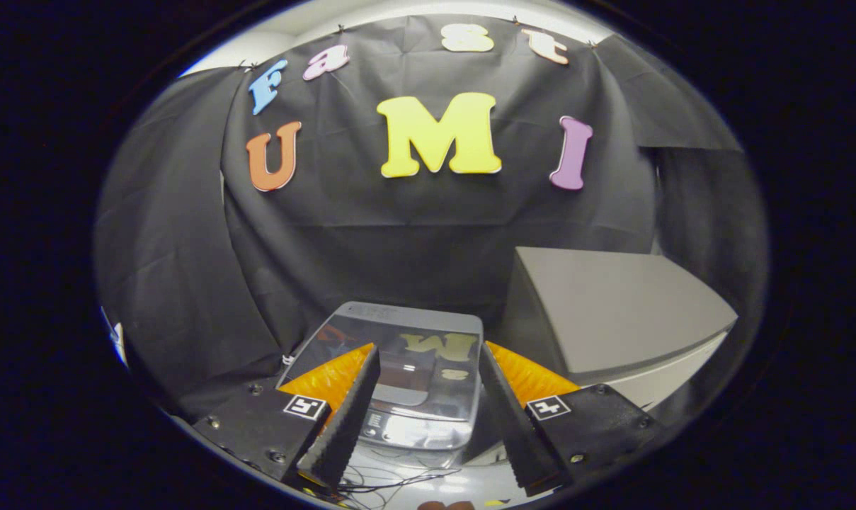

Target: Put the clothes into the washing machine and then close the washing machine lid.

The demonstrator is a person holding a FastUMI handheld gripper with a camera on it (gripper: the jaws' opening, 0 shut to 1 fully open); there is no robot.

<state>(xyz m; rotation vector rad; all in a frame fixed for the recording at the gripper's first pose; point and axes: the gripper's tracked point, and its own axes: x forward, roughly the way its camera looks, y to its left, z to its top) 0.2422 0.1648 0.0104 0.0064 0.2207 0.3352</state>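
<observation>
A small top-loading washing machine (413,319) stands just ahead of my fingers, its glossy dark lid (428,368) lying flat and shut, with a control strip (406,428) at its near edge. My gripper (428,354) hovers above the lid, open, with nothing between its fingers. The left finger (350,411) and right finger (502,411) frame the lid's middle. No clothes can be seen.
A grey box-like cabinet (612,312) stands to the right of the washing machine, taller than it. Black cloth (187,283) hangs close behind and to the left. Thin cables (392,482) lie on the pale surface below the fingers.
</observation>
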